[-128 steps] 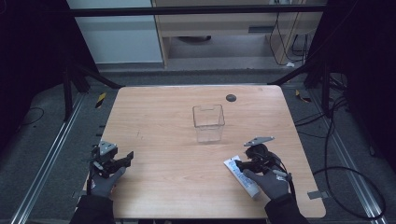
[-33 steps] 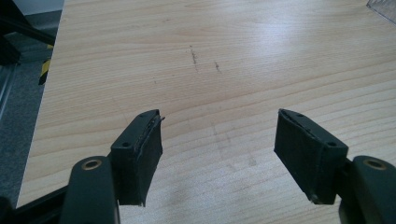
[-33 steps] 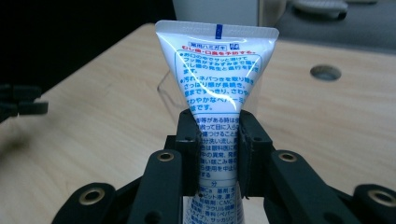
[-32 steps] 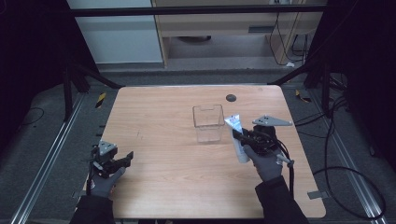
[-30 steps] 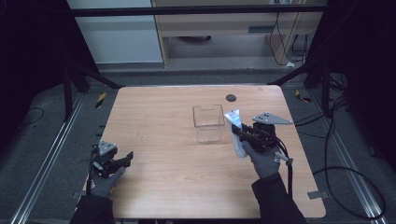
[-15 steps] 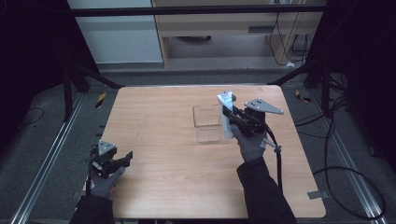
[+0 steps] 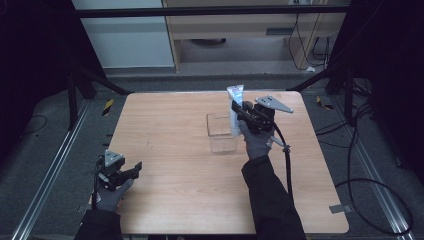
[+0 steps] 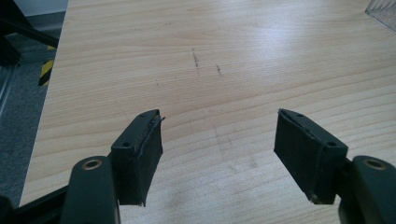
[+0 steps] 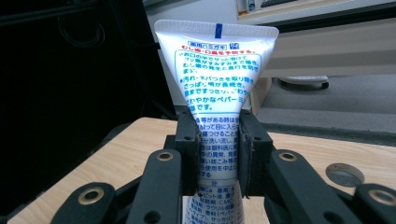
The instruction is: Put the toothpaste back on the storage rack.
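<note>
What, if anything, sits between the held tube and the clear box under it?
Nothing visible. The right gripper holds the tube upright, crimped end up, right over the clear box, whose top is open. The left gripper rests open at the near left edge.

A white plastic toothpaste tube [image 9: 218,98], crimped end up, carries blue Japanese print inside a blue-outlined box, headed by a line of red characters. A small blue-on-white heading above the box appears to read 薬用ハミガキ. Lower down, partly hidden, the Latin letters "CMC" can be made out. In the high view the tube's [image 7: 234,107] print is too small to read.
</note>
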Action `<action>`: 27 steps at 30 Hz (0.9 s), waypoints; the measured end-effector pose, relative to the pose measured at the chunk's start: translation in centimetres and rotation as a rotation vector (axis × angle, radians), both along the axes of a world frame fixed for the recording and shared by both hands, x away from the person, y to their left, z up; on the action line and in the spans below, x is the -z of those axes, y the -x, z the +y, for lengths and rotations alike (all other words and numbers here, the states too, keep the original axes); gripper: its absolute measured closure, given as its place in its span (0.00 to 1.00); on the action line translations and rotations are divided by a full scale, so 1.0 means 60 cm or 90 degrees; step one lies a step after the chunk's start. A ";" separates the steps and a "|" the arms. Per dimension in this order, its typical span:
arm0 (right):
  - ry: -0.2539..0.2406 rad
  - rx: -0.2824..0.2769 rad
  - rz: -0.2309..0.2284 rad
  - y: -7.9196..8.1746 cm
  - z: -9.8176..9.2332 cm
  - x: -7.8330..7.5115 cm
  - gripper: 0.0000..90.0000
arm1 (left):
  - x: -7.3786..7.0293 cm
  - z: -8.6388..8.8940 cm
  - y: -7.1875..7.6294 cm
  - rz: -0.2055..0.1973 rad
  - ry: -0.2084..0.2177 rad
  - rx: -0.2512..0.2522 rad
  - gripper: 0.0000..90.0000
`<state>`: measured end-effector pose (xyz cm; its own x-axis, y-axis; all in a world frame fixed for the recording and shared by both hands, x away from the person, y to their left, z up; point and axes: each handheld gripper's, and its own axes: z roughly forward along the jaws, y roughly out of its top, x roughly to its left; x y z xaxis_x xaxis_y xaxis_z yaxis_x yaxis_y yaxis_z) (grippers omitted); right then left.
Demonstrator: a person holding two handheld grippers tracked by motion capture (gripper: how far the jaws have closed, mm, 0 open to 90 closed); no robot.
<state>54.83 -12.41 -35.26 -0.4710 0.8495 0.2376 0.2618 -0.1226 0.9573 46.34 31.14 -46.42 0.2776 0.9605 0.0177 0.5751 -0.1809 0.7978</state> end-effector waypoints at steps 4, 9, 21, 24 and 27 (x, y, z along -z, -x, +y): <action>-0.006 0.010 0.004 -0.017 0.007 0.007 0.81 | 0.000 0.000 0.000 0.000 0.001 0.001 0.35; -0.005 0.025 -0.002 -0.036 0.016 0.014 0.81 | 0.000 0.001 0.000 0.000 0.001 -0.001 0.35; 0.001 0.045 0.014 -0.070 0.031 0.053 0.81 | 0.000 0.001 0.000 0.001 0.001 -0.001 0.35; 0.008 0.049 0.021 -0.075 0.034 0.064 0.81 | 0.000 0.001 0.000 0.000 0.000 -0.001 0.35; 0.007 0.050 0.026 -0.077 0.036 0.074 0.81 | 0.000 0.002 0.000 0.001 0.001 -0.001 0.35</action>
<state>59.47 -10.24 -39.71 -0.3937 0.8857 0.2459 0.2902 -0.1340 0.9475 46.35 31.24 -46.43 0.2761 0.9610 0.0164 0.5761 -0.1792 0.7975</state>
